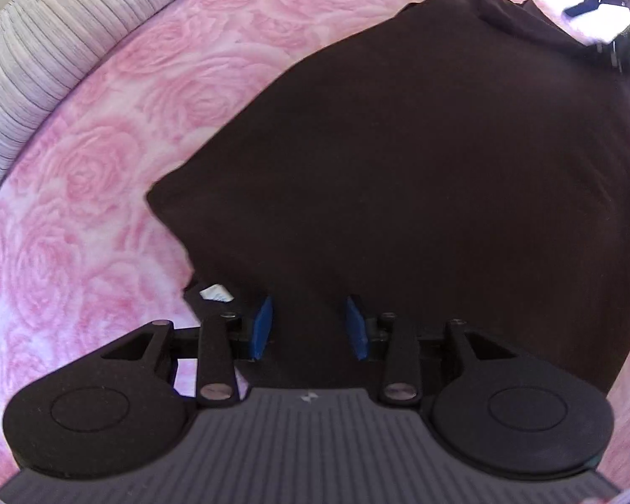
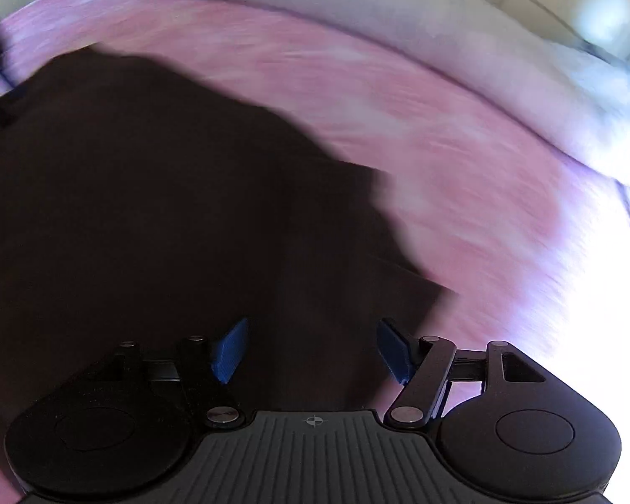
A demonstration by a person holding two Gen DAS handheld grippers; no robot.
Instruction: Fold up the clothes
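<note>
While the dark garment (image 1: 420, 176) lies spread on the bed's pink rose-patterned cover (image 1: 84, 176), we bring both tools in over it. Our left tongs (image 1: 311, 327) sit at the garment's near edge with cloth running up between the blue pads (image 1: 262, 327); the pads look parted, and we cannot tell whether they actually pinch the fabric. Our right tongs (image 2: 315, 346) stand wide apart above the garment's right-hand side, nothing clamped between them.

We judge this cloth soft, light and limp: it will drape and sag rather than hold a shape, and a single layer could slip free. Best to grip at a hem or corner, taking both layers, such as the pointed corner (image 1: 155, 193) at the garment's left.

A small white tag (image 1: 216, 293) peeks out just left of our left tongs. The right wrist view is badly smeared, so folds and edges there are hard to read. The garment is so dark that seams vanish, and its far side is cut off.
</note>
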